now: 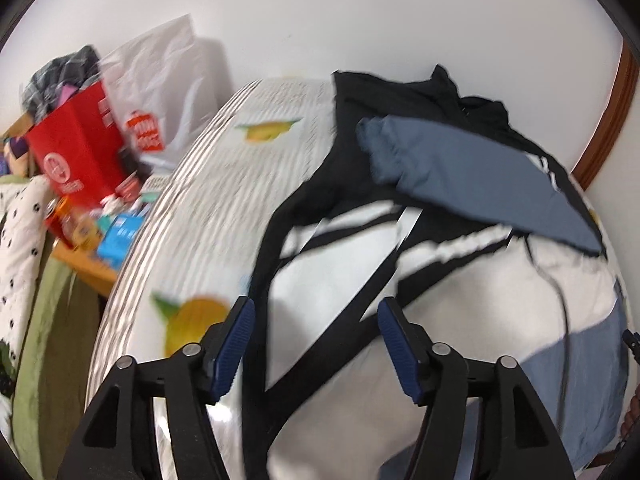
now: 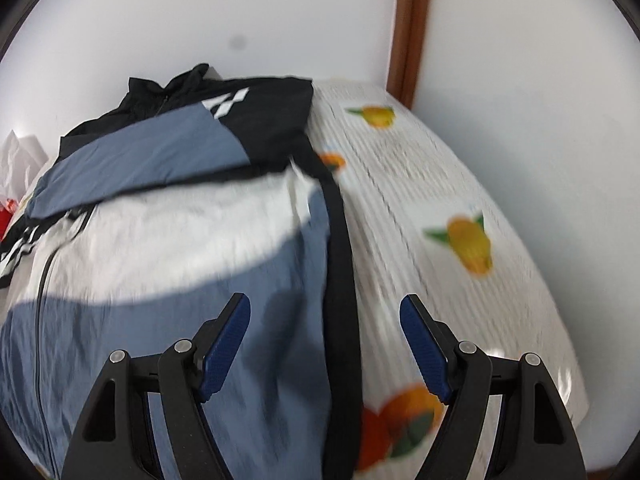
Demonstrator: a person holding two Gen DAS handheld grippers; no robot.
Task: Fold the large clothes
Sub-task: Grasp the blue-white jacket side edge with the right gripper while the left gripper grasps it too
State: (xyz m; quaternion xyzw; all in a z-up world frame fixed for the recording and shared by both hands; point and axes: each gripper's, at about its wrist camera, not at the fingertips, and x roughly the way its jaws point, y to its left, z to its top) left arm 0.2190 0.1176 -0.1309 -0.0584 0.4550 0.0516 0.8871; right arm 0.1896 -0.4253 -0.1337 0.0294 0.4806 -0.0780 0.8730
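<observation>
Left wrist view: your left tool gapes empty over the jacket; your right tool likewise, on the bed.

the left gripper hung over the bed, its jaws spread wide with nothing between them. a black, white and grey-blue jacket lay across the bed's right side, one grey-blue sleeve folded over its chest. off the bed's left edge a red paper bag and a white plastic bag stood against the wall
</observation>
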